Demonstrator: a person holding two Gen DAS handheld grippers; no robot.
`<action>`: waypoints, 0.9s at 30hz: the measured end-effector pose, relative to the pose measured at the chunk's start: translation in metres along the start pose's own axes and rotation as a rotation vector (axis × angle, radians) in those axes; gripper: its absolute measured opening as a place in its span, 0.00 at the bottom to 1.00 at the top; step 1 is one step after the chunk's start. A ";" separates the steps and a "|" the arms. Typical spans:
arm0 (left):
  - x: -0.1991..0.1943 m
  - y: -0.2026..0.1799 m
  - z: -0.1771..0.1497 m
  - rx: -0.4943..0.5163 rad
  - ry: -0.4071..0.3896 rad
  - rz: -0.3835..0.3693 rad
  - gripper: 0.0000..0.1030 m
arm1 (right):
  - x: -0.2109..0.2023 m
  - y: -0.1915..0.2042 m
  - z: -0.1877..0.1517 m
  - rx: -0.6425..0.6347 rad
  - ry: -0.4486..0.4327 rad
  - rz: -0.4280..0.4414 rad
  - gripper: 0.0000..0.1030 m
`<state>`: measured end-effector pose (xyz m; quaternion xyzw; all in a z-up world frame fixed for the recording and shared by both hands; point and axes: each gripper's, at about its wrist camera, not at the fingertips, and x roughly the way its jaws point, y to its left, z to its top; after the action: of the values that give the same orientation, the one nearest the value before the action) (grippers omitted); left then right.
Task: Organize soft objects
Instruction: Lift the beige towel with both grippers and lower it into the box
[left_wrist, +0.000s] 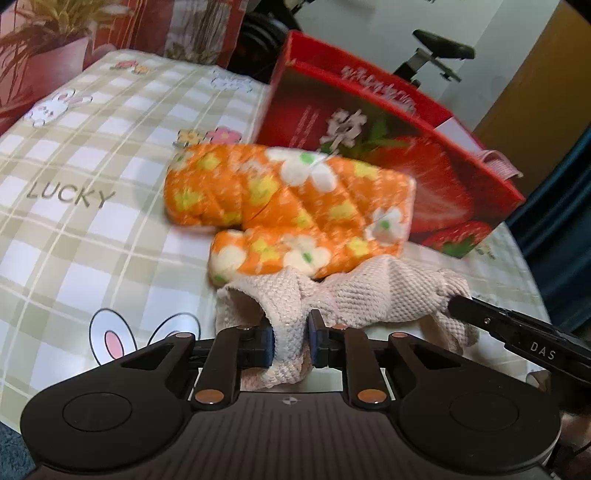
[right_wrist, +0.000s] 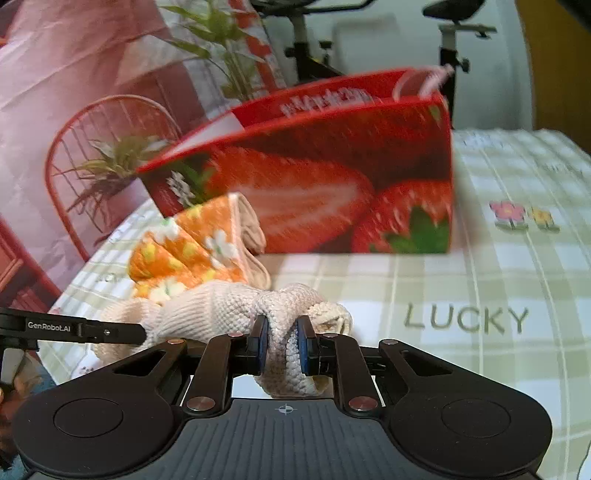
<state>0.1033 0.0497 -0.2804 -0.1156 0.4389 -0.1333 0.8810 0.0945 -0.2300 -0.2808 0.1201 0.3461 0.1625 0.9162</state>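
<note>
A cream knitted cloth (left_wrist: 373, 291) lies bunched on the checked tablecloth. My left gripper (left_wrist: 290, 341) is shut on one end of it, blue pads squeezing a fold. At the cloth's other end (right_wrist: 221, 306), my right gripper (right_wrist: 281, 345) is shut on a twisted fold; its black finger also shows in the left wrist view (left_wrist: 517, 328). The left gripper's finger (right_wrist: 88, 328) reaches in from the left in the right wrist view. Just beyond the cloth lies a rolled orange flowered towel (left_wrist: 288, 199), seen too in the right wrist view (right_wrist: 192, 254).
A red strawberry-printed box (left_wrist: 388, 147) stands behind the towel, open at the top, also shown (right_wrist: 332, 177). The checked tablecloth (left_wrist: 92, 166) with rabbits and "LUCKY" print spreads left. A red wire chair (right_wrist: 92, 147), a plant and exercise equipment lie beyond the table.
</note>
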 end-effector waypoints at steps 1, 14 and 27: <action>-0.005 -0.001 0.001 0.006 -0.013 -0.010 0.18 | -0.003 0.001 0.002 -0.005 -0.010 0.002 0.15; -0.080 -0.037 0.042 0.159 -0.251 -0.092 0.18 | -0.072 0.010 0.050 -0.027 -0.211 0.032 0.15; -0.022 -0.077 0.155 0.259 -0.223 -0.068 0.18 | -0.045 -0.006 0.154 -0.087 -0.201 -0.051 0.15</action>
<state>0.2051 -0.0017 -0.1483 -0.0302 0.3133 -0.2048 0.9268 0.1677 -0.2693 -0.1431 0.0872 0.2483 0.1412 0.9544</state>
